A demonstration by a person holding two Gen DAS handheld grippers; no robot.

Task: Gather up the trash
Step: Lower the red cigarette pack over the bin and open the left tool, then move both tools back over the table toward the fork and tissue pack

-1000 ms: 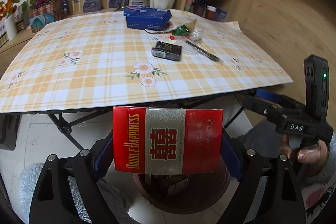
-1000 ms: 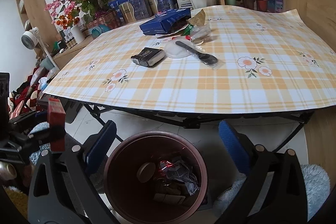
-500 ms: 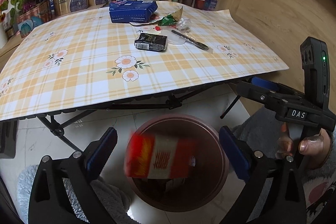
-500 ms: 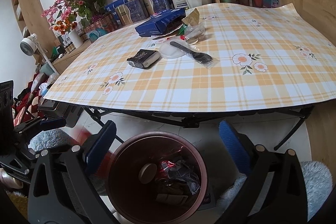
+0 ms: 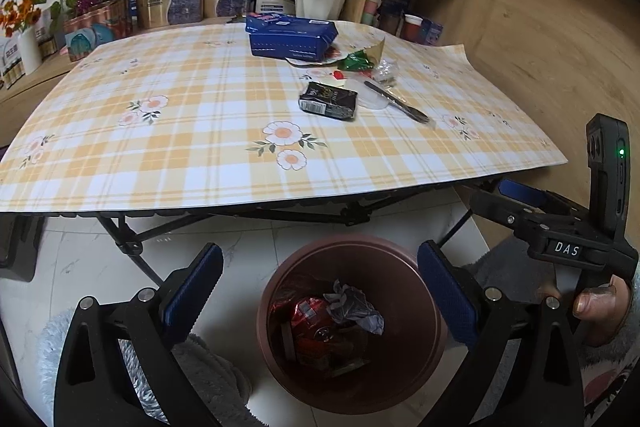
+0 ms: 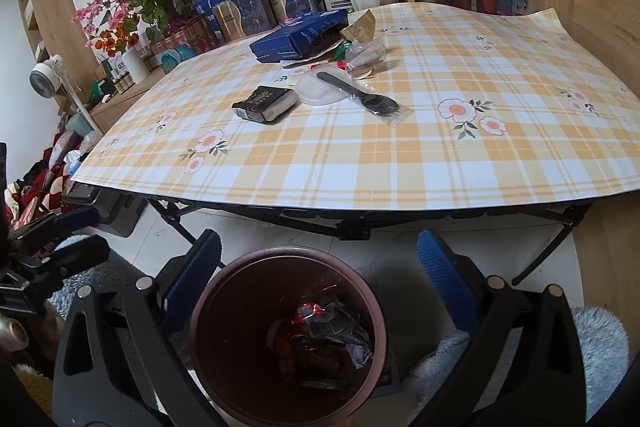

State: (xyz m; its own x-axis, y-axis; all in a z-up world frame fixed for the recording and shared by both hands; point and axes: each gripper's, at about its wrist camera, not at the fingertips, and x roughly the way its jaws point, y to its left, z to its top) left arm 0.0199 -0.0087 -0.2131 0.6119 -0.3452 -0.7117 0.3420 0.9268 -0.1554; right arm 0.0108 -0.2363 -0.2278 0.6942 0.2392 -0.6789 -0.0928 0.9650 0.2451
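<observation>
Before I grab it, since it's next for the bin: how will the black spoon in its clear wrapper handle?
The spoon looks thin and plastic, so probably light and stiff. Its clear wrapper seems glossy, so the fingers may slip. It rests partly on the clear lid, so pushing it would likely drag the lid along.

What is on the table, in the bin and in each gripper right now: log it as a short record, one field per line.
bin: brown trash bin on the floor below the table edge, holding red and grey wrappers
left gripper: open, nothing between the fingers, above the bin
right gripper: open, empty, above the bin
table: black packet, black plastic spoon in a clear wrapper, clear lid, blue box, green wrapper
left to collect: the table items above
</observation>
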